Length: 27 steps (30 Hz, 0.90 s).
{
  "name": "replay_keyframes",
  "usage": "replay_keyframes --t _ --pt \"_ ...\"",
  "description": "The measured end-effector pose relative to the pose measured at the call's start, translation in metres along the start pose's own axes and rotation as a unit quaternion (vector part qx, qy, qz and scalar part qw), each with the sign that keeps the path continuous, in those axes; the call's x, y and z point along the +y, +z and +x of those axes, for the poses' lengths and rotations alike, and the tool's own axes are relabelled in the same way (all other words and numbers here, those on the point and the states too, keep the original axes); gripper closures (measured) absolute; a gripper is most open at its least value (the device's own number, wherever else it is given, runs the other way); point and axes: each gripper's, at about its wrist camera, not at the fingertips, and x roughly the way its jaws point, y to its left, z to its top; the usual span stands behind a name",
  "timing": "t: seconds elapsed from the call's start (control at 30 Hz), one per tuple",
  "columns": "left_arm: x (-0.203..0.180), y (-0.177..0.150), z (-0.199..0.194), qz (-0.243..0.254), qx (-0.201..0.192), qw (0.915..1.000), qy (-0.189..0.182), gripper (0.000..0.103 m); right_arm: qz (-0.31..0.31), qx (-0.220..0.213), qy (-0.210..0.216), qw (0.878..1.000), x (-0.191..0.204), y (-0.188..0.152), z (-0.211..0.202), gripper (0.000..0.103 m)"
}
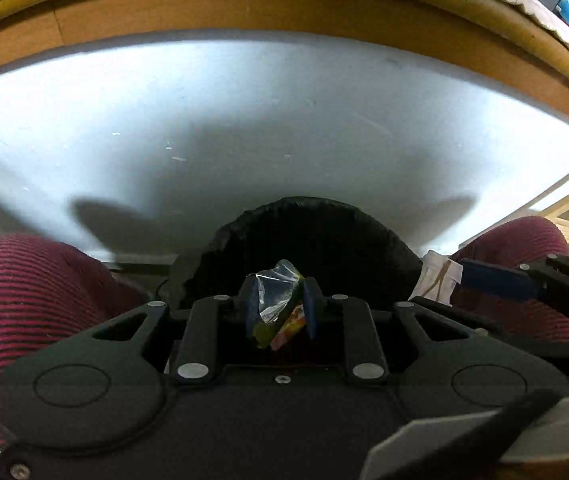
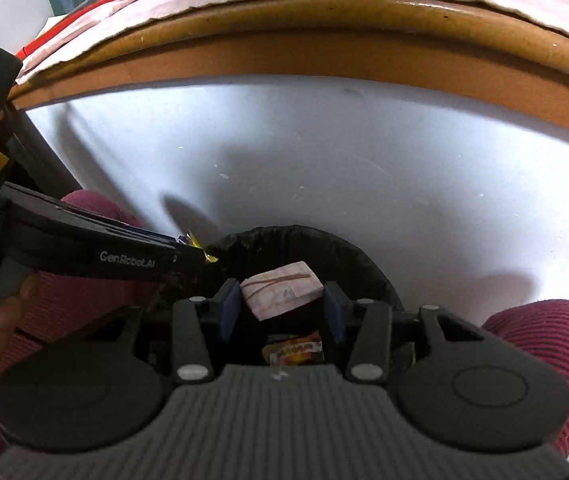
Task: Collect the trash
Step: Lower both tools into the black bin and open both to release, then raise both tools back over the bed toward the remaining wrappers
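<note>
1. Black-lined bin (image 2: 348,256) sits between the person's knees (image 1: 40,288), below the wooden desk edge (image 1: 244,12).
2. Left gripper (image 1: 280,304): fingers narrow, clamped on a crumpled clear wrapper (image 1: 274,294), over the bin's near rim.
3. Right gripper (image 2: 282,306): a pink packet (image 2: 280,288) lies between the pads; left pad touching, gap at the right pad.
4. Orange wrapper (image 2: 296,350) lies inside the bin.

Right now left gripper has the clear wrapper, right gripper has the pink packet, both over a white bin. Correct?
Not quite: the bin is lined black, not white, as the right wrist view shows. Left gripper does hold the clear wrapper; the pink packet sits between the right gripper's pads.
</note>
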Motion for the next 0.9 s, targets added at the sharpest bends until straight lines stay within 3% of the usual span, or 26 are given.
replay_keyframes --t 0.23,0.37,0.47,0.73,0.9 --pt "-0.0024 0.0066 0.0050 0.000 0.006 1.0000 0.001 0.080 0.003 0.004 0.000 1.000 0.0007 0.0021 0.0049 0.049" --pt "-0.0031 0.0066 0.0062 0.000 0.007 1.0000 0.004 0.078 0.006 0.003 0.000 1.000 -0.0008 0.0025 0.0052 0.039" --pt "-0.0046 0.0064 0.0087 0.000 0.008 1.0000 0.006 0.077 0.009 0.004 0.002 1.000 -0.0019 0.0029 0.0060 0.039" --pt "-0.0072 0.0062 0.0071 0.010 0.002 0.9998 0.015 0.058 0.012 0.003 0.002 1.000 -0.0030 0.0021 0.0049 0.035" --pt "-0.0079 0.0082 0.0015 0.016 -0.012 0.9996 0.021 0.053 0.015 0.000 0.002 1.000 -0.0035 0.0042 0.0015 0.033"
